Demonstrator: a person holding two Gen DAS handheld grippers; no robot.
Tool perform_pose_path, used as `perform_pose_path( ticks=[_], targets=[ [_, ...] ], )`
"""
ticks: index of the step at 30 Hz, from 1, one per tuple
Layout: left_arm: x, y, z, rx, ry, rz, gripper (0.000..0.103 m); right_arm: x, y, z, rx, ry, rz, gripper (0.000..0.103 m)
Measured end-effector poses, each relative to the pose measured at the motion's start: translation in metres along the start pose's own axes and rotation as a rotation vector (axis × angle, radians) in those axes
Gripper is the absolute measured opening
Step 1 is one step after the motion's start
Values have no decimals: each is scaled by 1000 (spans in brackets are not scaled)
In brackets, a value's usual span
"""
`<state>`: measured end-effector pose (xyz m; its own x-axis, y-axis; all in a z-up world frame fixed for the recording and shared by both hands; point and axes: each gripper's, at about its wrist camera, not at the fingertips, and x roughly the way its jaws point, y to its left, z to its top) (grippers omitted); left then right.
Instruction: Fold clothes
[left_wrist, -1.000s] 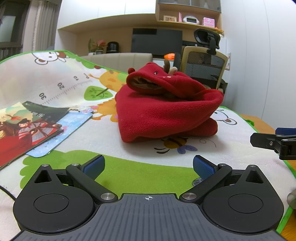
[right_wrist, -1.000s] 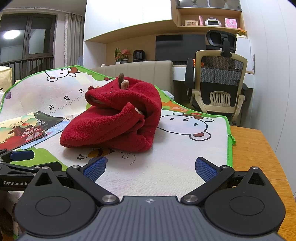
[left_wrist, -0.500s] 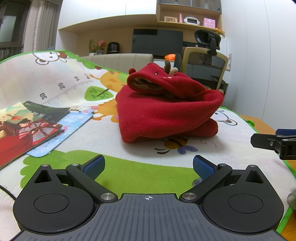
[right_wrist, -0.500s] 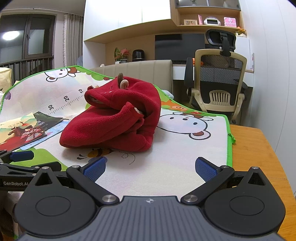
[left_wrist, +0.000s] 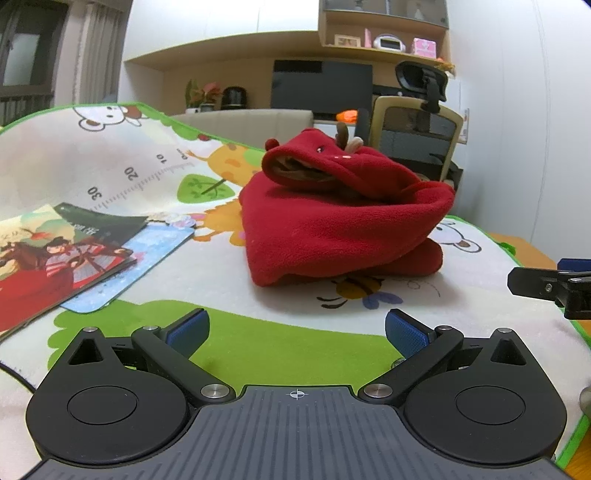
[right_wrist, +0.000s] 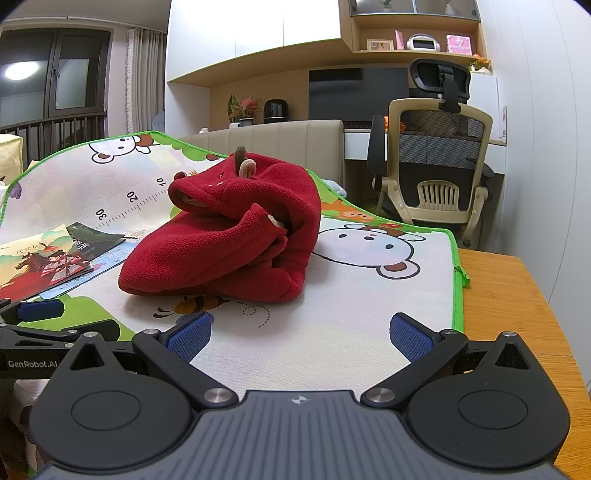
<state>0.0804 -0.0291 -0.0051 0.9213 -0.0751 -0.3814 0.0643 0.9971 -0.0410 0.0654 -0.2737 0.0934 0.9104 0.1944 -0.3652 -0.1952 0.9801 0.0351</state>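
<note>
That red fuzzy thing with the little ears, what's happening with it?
It is a red fleece garment with small antlers, lying in a rumpled heap on a cartoon-printed play mat spread over a wooden table. A person holds two grippers in front of it to fold it. The left gripper and the right gripper are both open and empty, apart from the cloth. A few picture books lie on the mat to the left. No fold has started.

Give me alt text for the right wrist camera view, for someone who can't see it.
A crumpled red fleece garment with small antlers lies bunched on a cartoon-printed play mat covering a wooden table. The open right gripper sits low in front of it, empty. Picture books lie to the left, an office chair behind.
</note>
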Motion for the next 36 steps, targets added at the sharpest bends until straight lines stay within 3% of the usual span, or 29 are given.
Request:
perform_pose_path(
  ticks=[36],
  targets=[
    [1, -2, 0, -3, 4, 4, 103, 0, 2, 0, 14, 8, 5, 103]
  ],
)
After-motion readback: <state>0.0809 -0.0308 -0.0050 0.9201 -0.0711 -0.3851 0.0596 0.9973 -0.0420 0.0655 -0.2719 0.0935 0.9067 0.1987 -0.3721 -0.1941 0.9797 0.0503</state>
